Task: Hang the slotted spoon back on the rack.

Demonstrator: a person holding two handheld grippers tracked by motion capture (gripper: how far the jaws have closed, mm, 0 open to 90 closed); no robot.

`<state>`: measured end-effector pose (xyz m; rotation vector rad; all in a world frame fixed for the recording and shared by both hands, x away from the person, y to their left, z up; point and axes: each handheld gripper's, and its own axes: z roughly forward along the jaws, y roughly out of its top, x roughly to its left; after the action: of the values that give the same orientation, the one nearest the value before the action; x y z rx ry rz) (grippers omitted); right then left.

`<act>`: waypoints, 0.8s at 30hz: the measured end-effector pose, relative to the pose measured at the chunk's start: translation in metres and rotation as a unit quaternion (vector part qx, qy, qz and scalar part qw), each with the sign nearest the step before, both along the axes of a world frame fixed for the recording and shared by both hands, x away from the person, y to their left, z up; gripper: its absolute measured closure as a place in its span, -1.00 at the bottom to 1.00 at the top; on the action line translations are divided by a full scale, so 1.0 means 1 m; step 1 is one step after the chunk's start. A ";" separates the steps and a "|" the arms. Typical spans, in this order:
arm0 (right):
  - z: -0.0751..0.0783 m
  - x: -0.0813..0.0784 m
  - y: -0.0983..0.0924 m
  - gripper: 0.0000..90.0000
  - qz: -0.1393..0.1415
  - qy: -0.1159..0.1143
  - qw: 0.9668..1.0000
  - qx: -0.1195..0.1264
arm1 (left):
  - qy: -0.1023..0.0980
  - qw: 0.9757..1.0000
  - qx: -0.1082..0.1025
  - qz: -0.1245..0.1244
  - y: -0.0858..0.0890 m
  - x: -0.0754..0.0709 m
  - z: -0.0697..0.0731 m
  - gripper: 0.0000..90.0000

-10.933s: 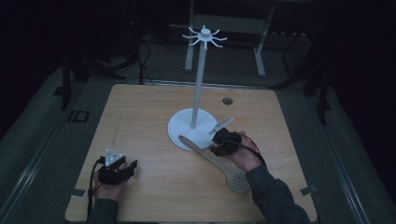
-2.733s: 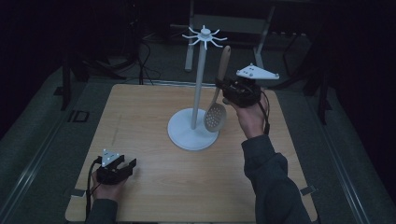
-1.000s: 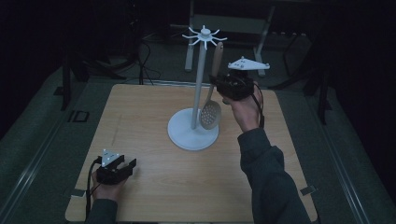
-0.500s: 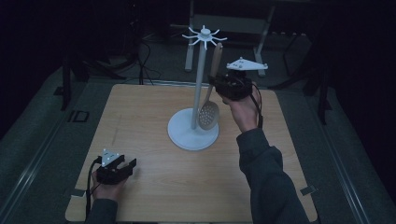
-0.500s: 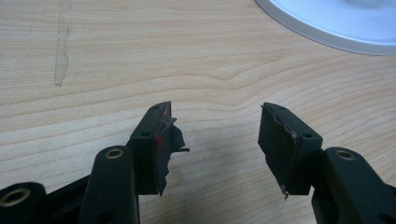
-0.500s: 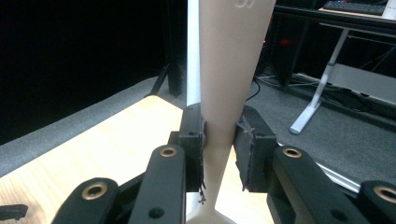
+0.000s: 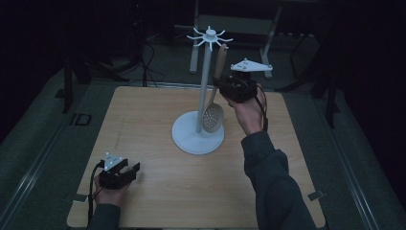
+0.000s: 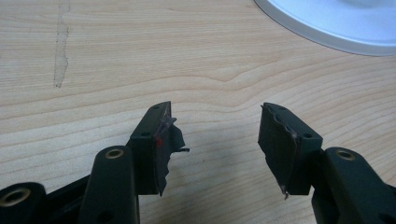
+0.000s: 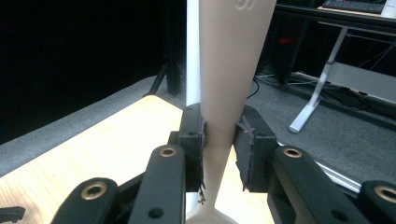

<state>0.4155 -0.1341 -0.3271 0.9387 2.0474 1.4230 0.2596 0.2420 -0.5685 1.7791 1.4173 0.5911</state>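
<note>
A slotted wooden spoon (image 7: 214,98) is held upright beside the pole of a white hook stand (image 7: 205,86), its perforated bowl hanging low just above the stand's round base and its handle end raised close to the ring of hooks at the top. Whether the handle end touches a hook cannot be told. The handle is clamped between the jaws of the right gripper (image 7: 230,87), which is lifted above the far right part of the wooden table (image 7: 158,191); in the right gripper view the pale handle (image 9: 224,84) is seen pinched between both black pads, with the white pole just behind it. The left gripper (image 7: 125,173) is rested on the near left part of the table, well apart from the stand, with its jaws apart and nothing between them.
</note>
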 end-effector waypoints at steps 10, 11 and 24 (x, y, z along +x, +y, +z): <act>0.001 0.000 -0.001 0.55 0.003 -0.002 1.000 0.013 | 0.000 1.000 0.000 0.000 0.000 0.000 0.000 0.00; 0.002 -0.001 -0.001 0.54 0.003 -0.002 1.000 0.016 | -0.001 1.000 0.000 0.000 0.000 0.000 0.000 0.00; -0.003 0.000 -0.003 0.09 -0.006 0.000 1.000 0.010 | 0.001 1.000 0.002 -0.002 0.000 0.000 0.000 0.00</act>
<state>0.4156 -0.1368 -0.3301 0.9562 2.0277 1.4399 0.2599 0.2415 -0.5689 1.7868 1.4146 0.5906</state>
